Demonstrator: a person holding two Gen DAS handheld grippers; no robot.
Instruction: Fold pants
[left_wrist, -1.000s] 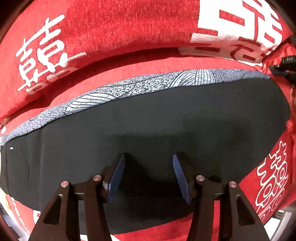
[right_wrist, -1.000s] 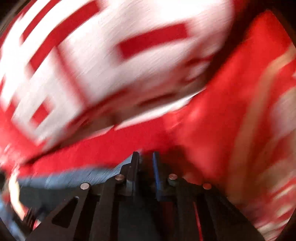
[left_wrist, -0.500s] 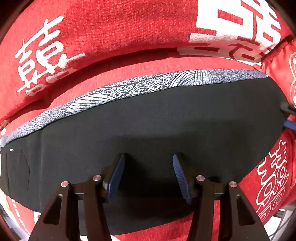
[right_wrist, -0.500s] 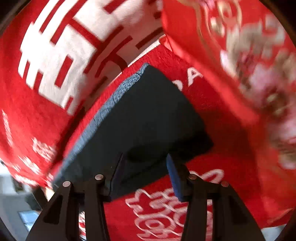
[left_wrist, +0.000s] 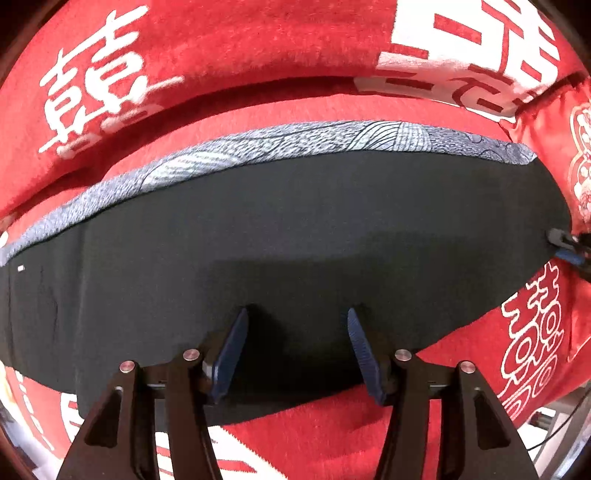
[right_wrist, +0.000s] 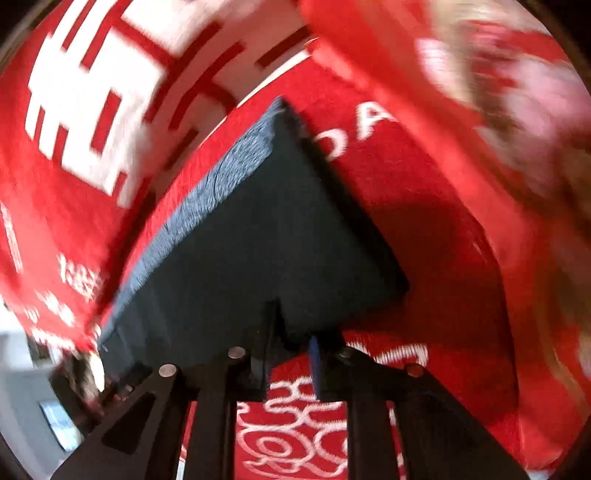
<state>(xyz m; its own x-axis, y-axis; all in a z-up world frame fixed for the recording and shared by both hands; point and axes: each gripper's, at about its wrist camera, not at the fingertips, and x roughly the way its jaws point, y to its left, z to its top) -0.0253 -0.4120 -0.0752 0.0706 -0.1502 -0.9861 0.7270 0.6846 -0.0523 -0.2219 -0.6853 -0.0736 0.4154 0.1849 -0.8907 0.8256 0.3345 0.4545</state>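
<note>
Right hand-held gripper (right_wrist: 290, 343) narrowed onto pants (right_wrist: 258, 240) corner; left hand-held gripper (left_wrist: 295, 332) wide, empty.

Pants (left_wrist: 295, 229): matt black cloth, grey patterned woven band (left_wrist: 295, 142). Blanket (left_wrist: 229, 40): fuzzy red cloth, white print. Fingers (left_wrist: 360, 347): ribbed blue pads, matt black frame.

Left wrist view: sharp, evenly lit, colours saturated. Strong fisheye bowing; corners vignette to black. Soft shadow of the left gripper (left_wrist: 297, 347) falls forward onto the dark pants (left_wrist: 295, 221), so light comes from behind and above. No glare.

Right wrist view: heavy motion blur, worst at upper right, where the red cloth (right_wrist: 461, 166) smears to pink. Pants edge soft. Dark shadow right of the pants. Overexposed patch at lower left.
</note>
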